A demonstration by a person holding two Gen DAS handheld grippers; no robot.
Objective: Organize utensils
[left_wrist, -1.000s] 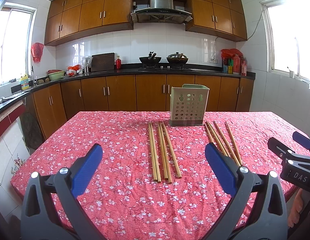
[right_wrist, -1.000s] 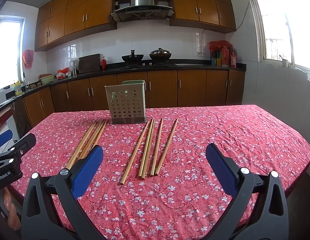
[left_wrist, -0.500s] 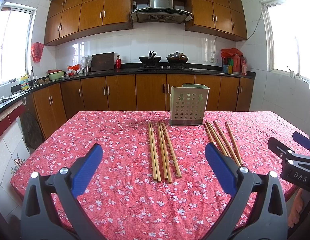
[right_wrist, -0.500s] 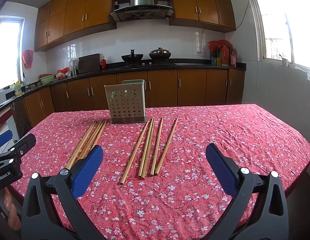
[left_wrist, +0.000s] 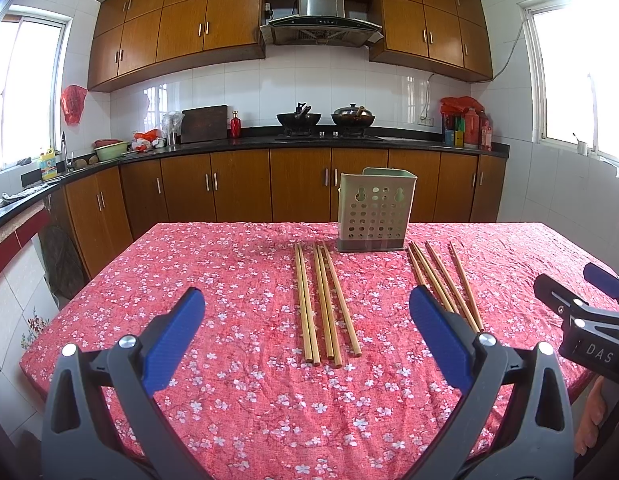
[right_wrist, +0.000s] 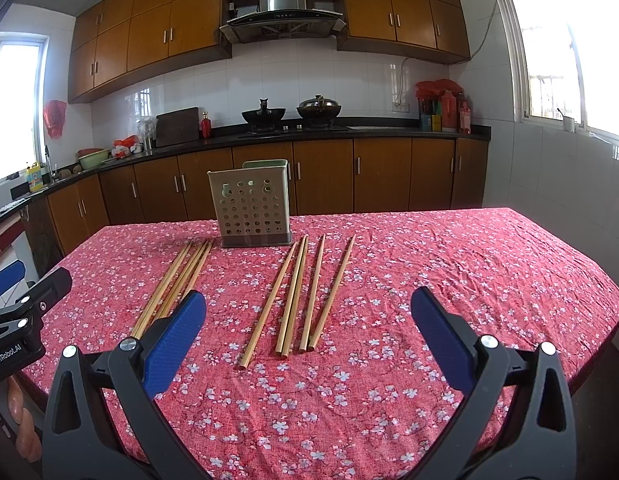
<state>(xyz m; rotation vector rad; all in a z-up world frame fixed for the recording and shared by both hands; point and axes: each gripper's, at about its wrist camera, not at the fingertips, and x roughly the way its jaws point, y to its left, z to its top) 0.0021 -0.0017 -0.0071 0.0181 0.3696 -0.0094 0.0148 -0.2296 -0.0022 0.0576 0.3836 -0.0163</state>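
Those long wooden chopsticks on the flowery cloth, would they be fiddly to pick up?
Probably. The chopsticks look thin, stiff and light, and they lie flat against the tablecloth, so the fingers get little to pinch. They look rounded, so a nudge might roll them, though the wrinkled cloth may slow that.

A red floral cloth (left_wrist: 237,380) is covering the counter (right_wrist: 509,280) edge to edge, wrinkling a little on the right. At the far middle a pale perforated utensil holder (left_wrist: 374,216) is standing upright on it. Two groups of wooden chopsticks are lying flat nearer in: the left group (left_wrist: 323,304) running near to far, the right group (left_wrist: 445,280) fanning slightly, the two well apart.
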